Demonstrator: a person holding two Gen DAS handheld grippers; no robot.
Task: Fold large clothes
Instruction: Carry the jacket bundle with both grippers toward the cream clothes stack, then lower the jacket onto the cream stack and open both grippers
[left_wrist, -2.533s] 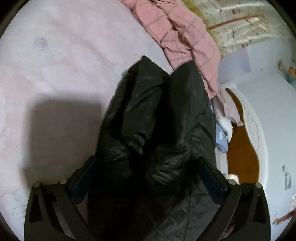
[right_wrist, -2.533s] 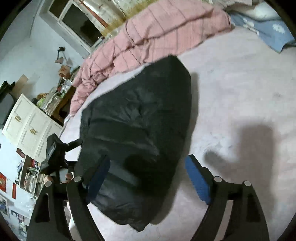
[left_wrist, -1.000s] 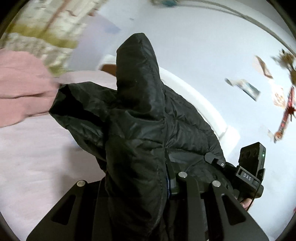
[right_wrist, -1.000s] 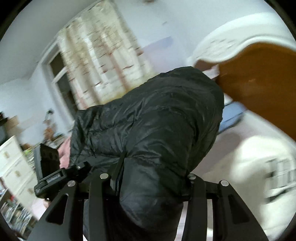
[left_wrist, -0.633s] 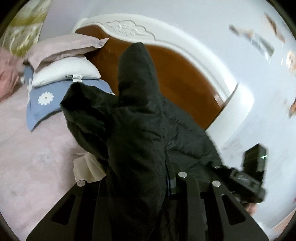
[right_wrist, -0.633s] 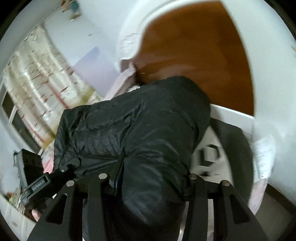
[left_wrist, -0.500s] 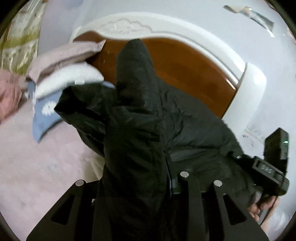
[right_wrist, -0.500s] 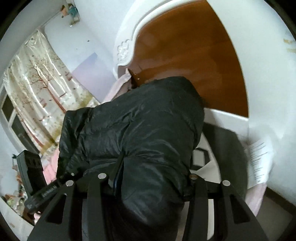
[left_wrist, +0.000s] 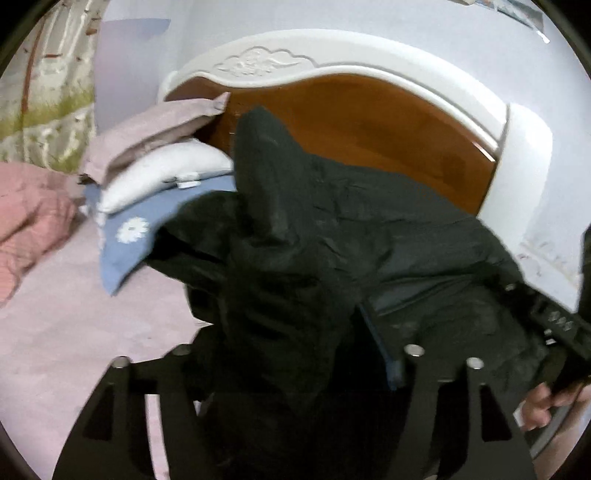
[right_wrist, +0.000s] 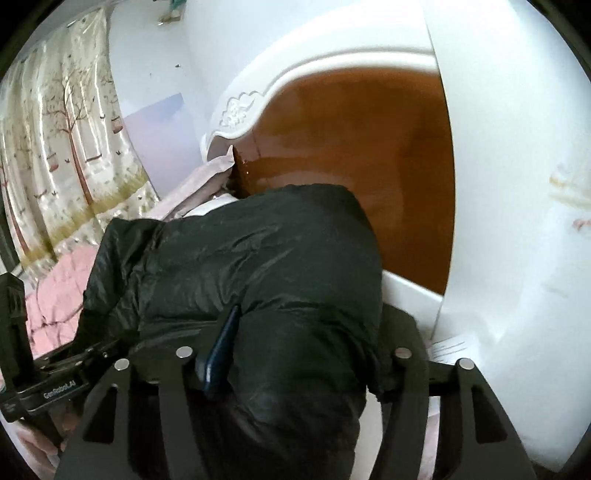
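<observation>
Both your left gripper and right gripper are opening around the black jacket; released near the headboard, its folds may spring apart or slide.

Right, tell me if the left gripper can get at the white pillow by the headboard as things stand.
Probably not directly. The black jacket fills the opening left gripper and bulges ahead of it, while the white pillow sits off to the side, wedged under a pink one.

- Left wrist view looks along its fingers, angled down, close over the jacket, toward the headboard and pillows.
- Right wrist view faces the same headboard, equally close.
- Both share jacket, headboard, curtain.
</observation>
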